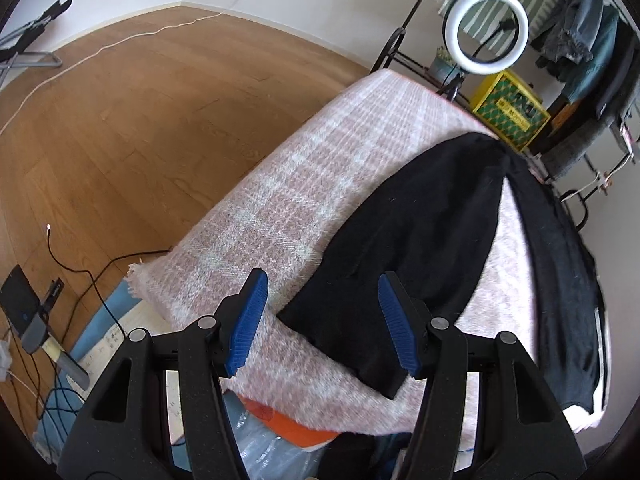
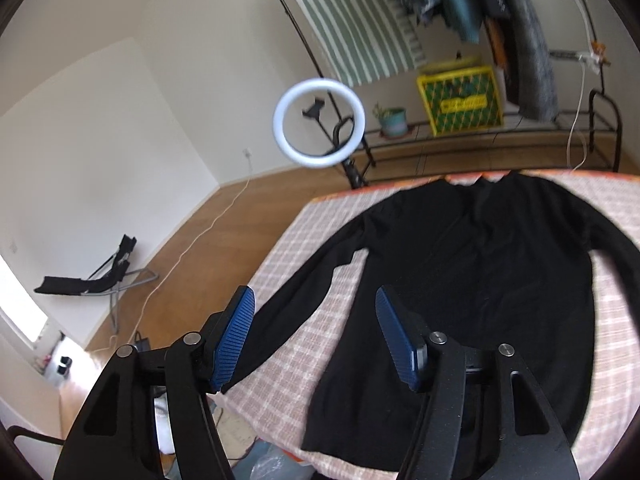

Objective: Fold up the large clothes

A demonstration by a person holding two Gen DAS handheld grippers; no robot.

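Observation:
A black long-sleeved sweater (image 2: pixel 480 260) lies flat, front down or up I cannot tell, on a table covered by a pink plaid blanket (image 2: pixel 288 360), neck toward the far edge. Its left sleeve (image 1: pixel 420 220) runs diagonally toward the near corner, with the cuff (image 1: pixel 372 360) close to the blanket's (image 1: pixel 300 168) edge. My left gripper (image 1: pixel 323 280) hovers open over that sleeve's lower end, touching nothing. In the right wrist view my right gripper (image 2: pixel 315 294) hangs open above the gap between sleeve and body, with nothing between its blue pads.
A ring light (image 2: pixel 319 134) on a stand rises beyond the table's far left corner. Behind it stand a clothes rack with hanging garments (image 2: pixel 520 20), a yellow crate (image 2: pixel 460 100) and a potted plant (image 2: pixel 392 120). Cables (image 1: pixel 80 276) and a phone (image 1: pixel 20 300) lie on the wooden floor to the left.

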